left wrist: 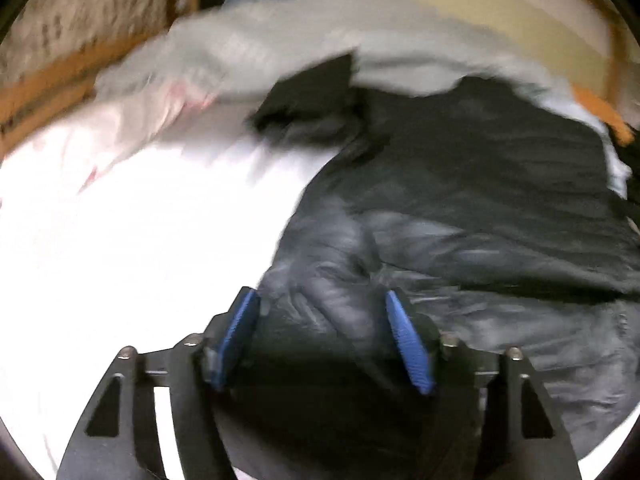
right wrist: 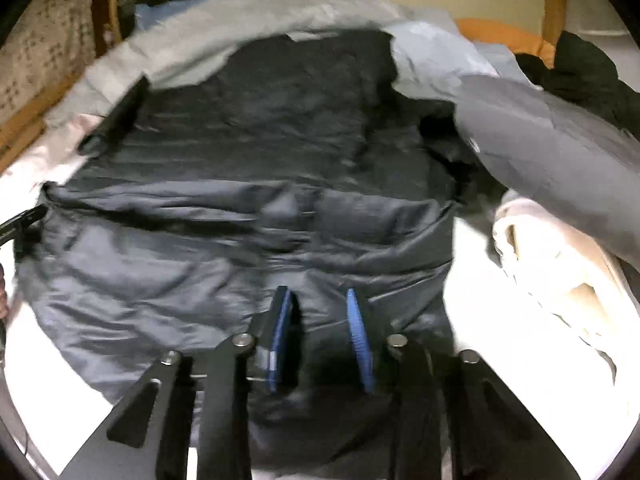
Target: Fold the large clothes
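A dark puffy jacket (left wrist: 480, 200) (right wrist: 240, 160) lies spread on a white bed sheet (left wrist: 120, 260). My left gripper (left wrist: 320, 293) is at the jacket's near left edge. Its blue pads (left wrist: 240, 328) stand wide apart with bulging jacket fabric between them, and I see no squeeze. My right gripper (right wrist: 317, 291) is at the near hem. Its pads (right wrist: 358, 340) are close together and pinch a ridge of the jacket. A black part of the left gripper (right wrist: 20, 220) pokes in at the left edge of the right wrist view. Both views are blurred.
A light grey garment (left wrist: 280, 40) (right wrist: 560, 152) lies heaped behind and to the right of the jacket. A cream cloth (right wrist: 540, 272) sits at the right. A wooden bed frame (left wrist: 48, 92) runs along the far left. An orange item (right wrist: 500, 36) and a black garment (right wrist: 592, 68) lie far right.
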### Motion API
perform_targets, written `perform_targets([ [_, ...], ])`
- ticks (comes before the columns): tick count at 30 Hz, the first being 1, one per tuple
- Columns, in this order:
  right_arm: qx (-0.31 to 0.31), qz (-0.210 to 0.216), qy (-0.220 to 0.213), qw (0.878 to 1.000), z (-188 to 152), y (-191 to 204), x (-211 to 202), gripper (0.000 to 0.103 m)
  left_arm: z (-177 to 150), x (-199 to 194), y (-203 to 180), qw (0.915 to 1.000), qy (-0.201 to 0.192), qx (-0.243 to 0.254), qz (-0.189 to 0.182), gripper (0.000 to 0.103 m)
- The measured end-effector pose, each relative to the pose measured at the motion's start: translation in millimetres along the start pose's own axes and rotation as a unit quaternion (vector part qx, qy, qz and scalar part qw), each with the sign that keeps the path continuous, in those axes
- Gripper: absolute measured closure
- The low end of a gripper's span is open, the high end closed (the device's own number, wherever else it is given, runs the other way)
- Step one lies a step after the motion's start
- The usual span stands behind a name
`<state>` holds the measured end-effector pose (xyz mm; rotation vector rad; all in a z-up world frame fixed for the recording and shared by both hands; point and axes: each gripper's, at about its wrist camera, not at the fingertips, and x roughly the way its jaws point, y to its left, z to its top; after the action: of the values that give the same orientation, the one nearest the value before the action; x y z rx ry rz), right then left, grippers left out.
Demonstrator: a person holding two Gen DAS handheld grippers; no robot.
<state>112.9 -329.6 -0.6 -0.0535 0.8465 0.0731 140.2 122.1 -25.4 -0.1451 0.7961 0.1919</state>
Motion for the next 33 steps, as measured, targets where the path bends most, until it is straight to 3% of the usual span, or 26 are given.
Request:
perform_targets([
  [3, 0.023, -0.025, 0.0, 0.999, 1.9, -13.5, 9.8, 0.08, -1.7, 7.3, 20.3, 0.9982, 0.012, -0.058, -0.001, 0.038],
  [7, 0.041, -0.044, -0.005, 0.998, -0.4, -22.8, 7.7, 0.08, -9.4, -1.0, 14.1, 0.9981, -0.007, -0.05, 0.036, 0.037],
  [10, 0.056, -0.038, -0.029, 0.997, 1.7, -23.0, -11.2, 0.079, -10.6, -19.9, 10.7, 0.9981, -0.04, -0.041, 0.022, 0.038],
  [12, 0.061, -0.007, -0.054, 0.997, 2.1, -19.4, -33.6, 0.079, -11.2, -37.5, 6.1, 0.9979, -0.056, -0.033, -0.006, 0.039],
  [14, 0.056, 0.022, -0.073, 0.996, -4.2, -10.0, -56.0, 0.079, -12.3, -61.0, -0.9, 0.9966, -0.072, -0.017, -0.036, 0.038],
  [16, 0.04, 0.036, -0.078, 0.996, -11.2, 1.5, -68.7, 0.076, -18.3, -81.9, -15.3, 0.994, -0.095, 0.023, -0.048, 0.032],
  [18, 0.013, 0.042, -0.083, 0.996, -18.0, 19.0, -77.3, 0.055, -23.3, -99.2, -37.4, 0.9882, -0.114, 0.086, -0.057, 0.031],
  [19, -0.008, 0.043, -0.087, 0.995, -20.9, 30.3, -81.2, 0.052, -27.6, -107.1, -48.0, 0.9836, -0.114, 0.119, -0.074, 0.031],
  [22, -0.089, 0.041, -0.088, 0.991, -28.7, 71.0, -85.9, 0.051, -48.1, -126.9, -78.6, 0.9612, -0.079, 0.214, -0.156, 0.031],
  [24, -0.14, 0.042, -0.09, 0.985, -38.3, 94.5, -87.7, 0.051, -64.3, -131.1, -91.5, 0.954, -0.067, 0.244, -0.16, 0.031],
  [27, -0.197, 0.038, -0.077, 0.977, -56.0, 125.9, -85.5, 0.051, -79.3, -119.4, -101.0, 0.9504, -0.031, 0.267, -0.157, 0.031],
  [33, -0.232, 0.014, -0.036, 0.972, -83.7, 158.6, -66.1, 0.051, -93.7, -107.5, -109.8, 0.9474, 0.005, 0.294, -0.127, 0.031],
])
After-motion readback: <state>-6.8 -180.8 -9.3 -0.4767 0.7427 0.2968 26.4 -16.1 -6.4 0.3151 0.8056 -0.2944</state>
